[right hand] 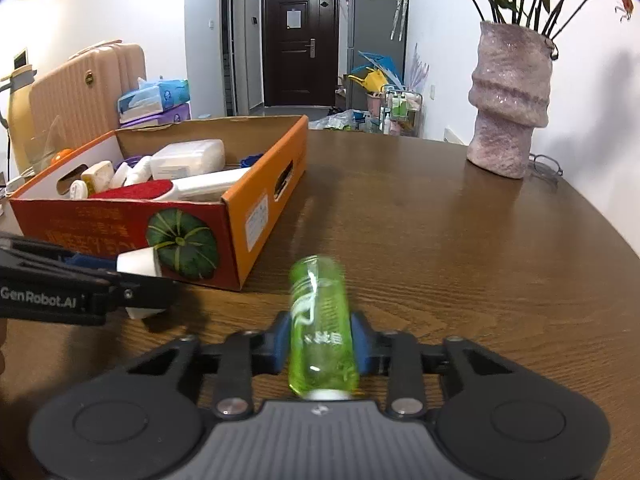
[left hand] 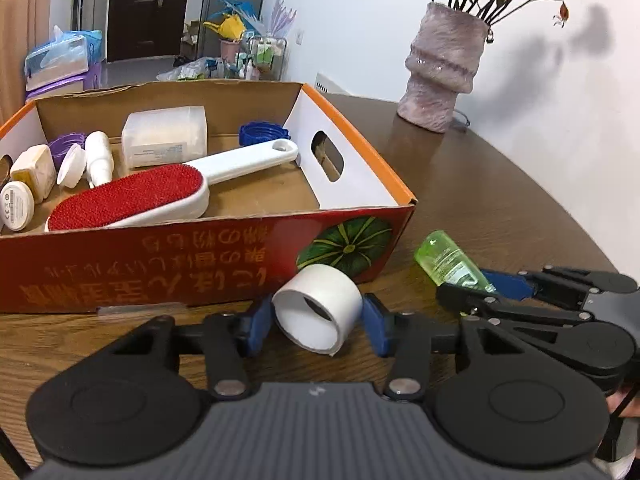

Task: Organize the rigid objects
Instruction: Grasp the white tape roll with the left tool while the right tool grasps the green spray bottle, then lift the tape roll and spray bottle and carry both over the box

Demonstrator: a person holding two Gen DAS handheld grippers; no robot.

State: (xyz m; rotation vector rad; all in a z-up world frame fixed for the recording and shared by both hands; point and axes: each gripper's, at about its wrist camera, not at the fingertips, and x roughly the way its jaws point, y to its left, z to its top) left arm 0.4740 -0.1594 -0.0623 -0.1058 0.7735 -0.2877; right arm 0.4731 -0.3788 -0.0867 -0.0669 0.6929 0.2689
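My left gripper (left hand: 318, 322) is shut on a white tape roll (left hand: 320, 312), held just in front of the orange cardboard box (left hand: 208, 256). The roll also shows in the right wrist view (right hand: 138, 264). My right gripper (right hand: 320, 344) is shut on a green transparent bottle (right hand: 322, 328), low over the wooden table (right hand: 440, 240), right of the box (right hand: 264, 208). The bottle also shows in the left wrist view (left hand: 450, 258). The box holds a red lint brush (left hand: 132, 196), a white container (left hand: 166, 134), small bottles and lids.
A pink vase (left hand: 442, 68) with dried flowers stands at the table's far right by the wall; it also shows in the right wrist view (right hand: 508, 100). Glasses (right hand: 546, 166) lie beside it. Tissue packs (left hand: 60, 56) sit behind the box.
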